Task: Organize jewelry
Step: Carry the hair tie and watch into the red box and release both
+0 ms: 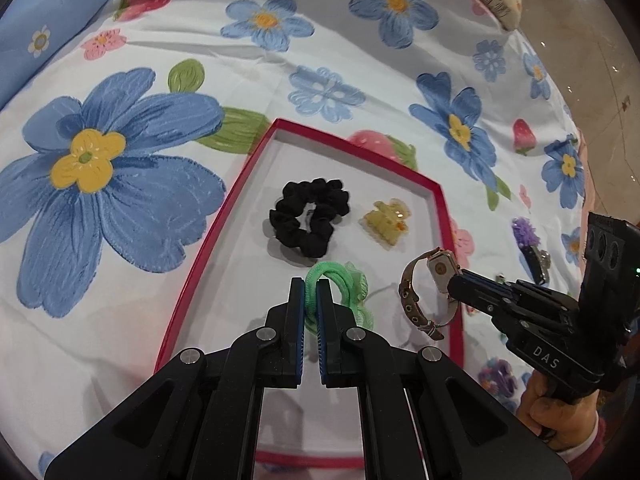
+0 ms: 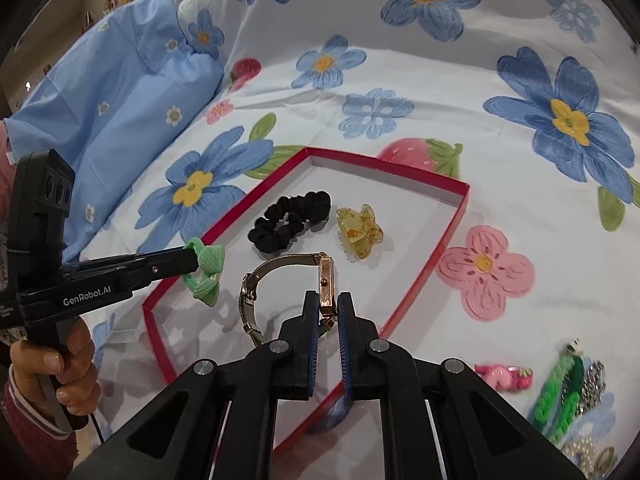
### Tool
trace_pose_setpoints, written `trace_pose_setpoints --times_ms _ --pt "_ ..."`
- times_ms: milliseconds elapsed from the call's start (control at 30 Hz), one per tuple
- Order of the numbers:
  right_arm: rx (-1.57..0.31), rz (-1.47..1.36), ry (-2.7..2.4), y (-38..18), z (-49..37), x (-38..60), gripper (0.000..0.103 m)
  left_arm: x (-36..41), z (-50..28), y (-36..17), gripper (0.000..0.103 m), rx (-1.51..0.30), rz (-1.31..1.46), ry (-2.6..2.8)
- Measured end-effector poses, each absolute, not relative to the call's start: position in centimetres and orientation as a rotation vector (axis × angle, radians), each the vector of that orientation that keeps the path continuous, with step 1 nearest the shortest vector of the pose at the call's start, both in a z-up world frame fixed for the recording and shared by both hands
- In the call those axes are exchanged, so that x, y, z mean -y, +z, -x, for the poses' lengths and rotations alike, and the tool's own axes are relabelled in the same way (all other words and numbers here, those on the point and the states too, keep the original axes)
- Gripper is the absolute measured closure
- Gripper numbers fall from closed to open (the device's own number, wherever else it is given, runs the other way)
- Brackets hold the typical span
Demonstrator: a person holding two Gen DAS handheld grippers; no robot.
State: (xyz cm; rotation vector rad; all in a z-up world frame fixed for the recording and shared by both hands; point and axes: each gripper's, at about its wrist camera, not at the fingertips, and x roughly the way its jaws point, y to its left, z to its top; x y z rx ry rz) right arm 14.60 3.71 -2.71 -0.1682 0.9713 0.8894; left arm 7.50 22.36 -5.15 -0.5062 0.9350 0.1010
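Observation:
A red-rimmed box (image 1: 224,216) (image 2: 460,200) lies on the floral sheet. Inside it lie a black scrunchie (image 1: 308,216) (image 2: 290,220) and a yellow claw clip (image 1: 387,220) (image 2: 360,232). My left gripper (image 1: 311,292) (image 2: 196,258) is shut on a green hair tie with a bow (image 1: 348,288) (image 2: 208,276), held just above the box's near part. My right gripper (image 2: 329,306) (image 1: 452,284) is shut on a rose-gold watch (image 2: 288,292) (image 1: 424,288) by its face, over the box's near right side.
On the sheet right of the box lie a pink clip (image 2: 504,376), a green chain clip (image 2: 556,396), a sparkly piece (image 2: 594,384), pearls (image 2: 580,452) and a purple flower clip (image 1: 528,240). A blue pillow (image 2: 112,120) lies at the left.

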Motion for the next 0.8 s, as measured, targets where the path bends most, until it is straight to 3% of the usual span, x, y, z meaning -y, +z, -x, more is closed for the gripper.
trace_pose_setpoints --times_ms 633,800 --pt "-1.007 0.312 0.868 -5.6 -15.8 -6.9 0.092 -23.0 -9.9 -8.7 0.098 -1.026 0.498 0.133" --pt "-1.011 0.299 0.87 -5.7 -15.8 -6.9 0.089 -22.9 -9.9 -8.9 0.093 -1.035 0.496 0.142"
